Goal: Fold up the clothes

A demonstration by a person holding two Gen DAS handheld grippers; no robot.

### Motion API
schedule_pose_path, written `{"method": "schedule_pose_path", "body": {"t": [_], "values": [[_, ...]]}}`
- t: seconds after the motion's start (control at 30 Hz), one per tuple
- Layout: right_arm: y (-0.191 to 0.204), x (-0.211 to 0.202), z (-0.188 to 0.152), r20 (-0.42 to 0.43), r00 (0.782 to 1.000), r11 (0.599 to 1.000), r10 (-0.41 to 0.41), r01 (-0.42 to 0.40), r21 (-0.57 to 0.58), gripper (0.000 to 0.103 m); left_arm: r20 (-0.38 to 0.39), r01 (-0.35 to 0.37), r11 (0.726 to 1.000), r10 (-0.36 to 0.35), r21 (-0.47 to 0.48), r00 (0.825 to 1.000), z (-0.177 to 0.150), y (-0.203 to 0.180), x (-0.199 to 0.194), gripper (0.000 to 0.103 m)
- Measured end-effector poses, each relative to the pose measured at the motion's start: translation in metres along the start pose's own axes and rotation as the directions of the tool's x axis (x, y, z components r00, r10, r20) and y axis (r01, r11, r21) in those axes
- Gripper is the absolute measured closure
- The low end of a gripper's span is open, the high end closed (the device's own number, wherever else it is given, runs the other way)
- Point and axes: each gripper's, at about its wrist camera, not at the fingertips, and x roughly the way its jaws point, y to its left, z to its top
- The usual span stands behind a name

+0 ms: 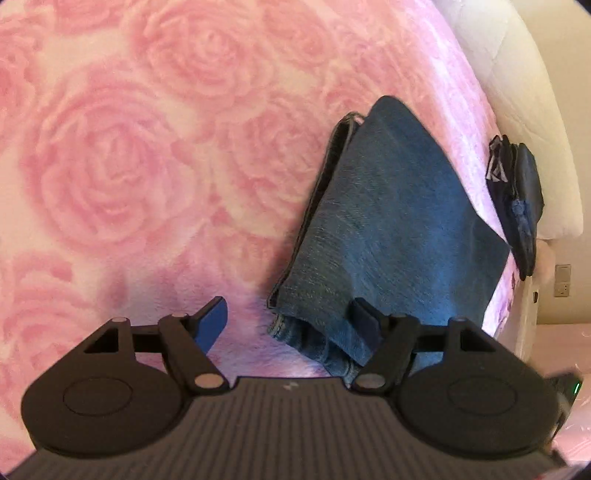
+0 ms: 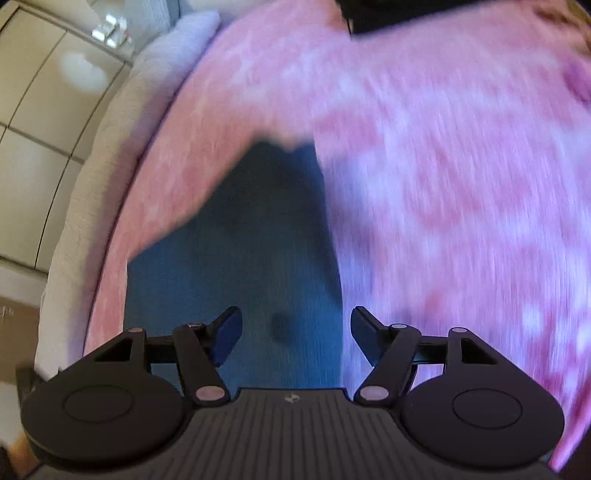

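Observation:
Folded blue jeans (image 1: 388,229) lie on the pink rose-patterned blanket (image 1: 129,166), right of centre in the left wrist view. My left gripper (image 1: 290,321) hangs open just above their near hem, its right finger over the denim and its left finger over the blanket. In the blurred right wrist view the same jeans (image 2: 251,240) stretch away straight ahead. My right gripper (image 2: 295,332) is open above them with nothing between its fingers.
A dark folded garment (image 1: 517,199) sits at the blanket's right edge against a white padded headboard (image 1: 524,92). The bed's pale mattress side (image 2: 96,147) and tiled floor (image 2: 37,129) show at left in the right wrist view. A dark object (image 2: 373,14) lies at the far top.

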Motion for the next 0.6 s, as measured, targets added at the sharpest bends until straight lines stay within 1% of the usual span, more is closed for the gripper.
{"method": "schedule_pose_path", "body": {"t": [0.07,0.13,0.17,0.2,0.27,0.3,0.37,0.43,0.5,0.6], "values": [[-0.006,0.003,-0.012,-0.014,1.000,0.999,0.017,-0.017,0.042,0.034,-0.010,0.016,1.000,-0.016,0.002,1.000,0.001,-0.002,0.011,0.032],[-0.013,0.006,-0.022,-0.023,0.999,0.995,0.045,-0.042,0.095,0.036,-0.018,0.039,0.999,-0.039,0.006,0.999,0.001,-0.005,0.022,0.039],[-0.017,0.007,-0.027,-0.026,0.998,0.991,0.059,-0.055,0.122,0.045,-0.015,0.045,0.999,-0.045,0.010,0.999,0.000,-0.007,0.026,0.045],[-0.021,0.008,-0.031,-0.029,0.997,0.987,0.073,-0.068,0.148,0.054,-0.005,0.044,0.999,-0.044,0.016,0.999,-0.002,-0.008,0.028,0.046],[-0.026,0.012,-0.038,-0.033,0.995,0.979,0.091,-0.084,0.186,0.063,0.020,0.058,0.998,-0.058,0.020,0.998,-0.007,-0.007,0.028,0.049],[-0.026,0.014,-0.038,-0.035,0.996,0.981,0.088,-0.081,0.178,0.064,0.033,0.070,0.997,-0.070,0.017,0.997,-0.010,-0.005,0.026,0.053],[-0.025,0.012,-0.036,-0.038,0.995,0.984,0.089,-0.082,0.157,0.072,0.058,0.090,0.996,-0.091,0.017,0.994,-0.018,-0.004,0.020,0.056],[-0.021,0.002,-0.034,-0.041,0.995,0.984,0.094,-0.087,0.158,0.076,0.072,0.096,0.995,-0.098,0.025,0.993,-0.028,-0.008,0.013,0.058],[-0.014,-0.015,-0.029,-0.041,0.996,0.988,0.085,-0.079,0.131,0.077,0.058,0.107,0.994,-0.108,0.025,0.992,-0.043,-0.014,0.010,0.060],[-0.008,-0.038,-0.024,-0.024,1.000,0.998,0.008,-0.007,0.066,0.077,0.009,0.126,0.991,-0.127,0.037,0.992,-0.075,-0.025,0.012,0.060]]}}
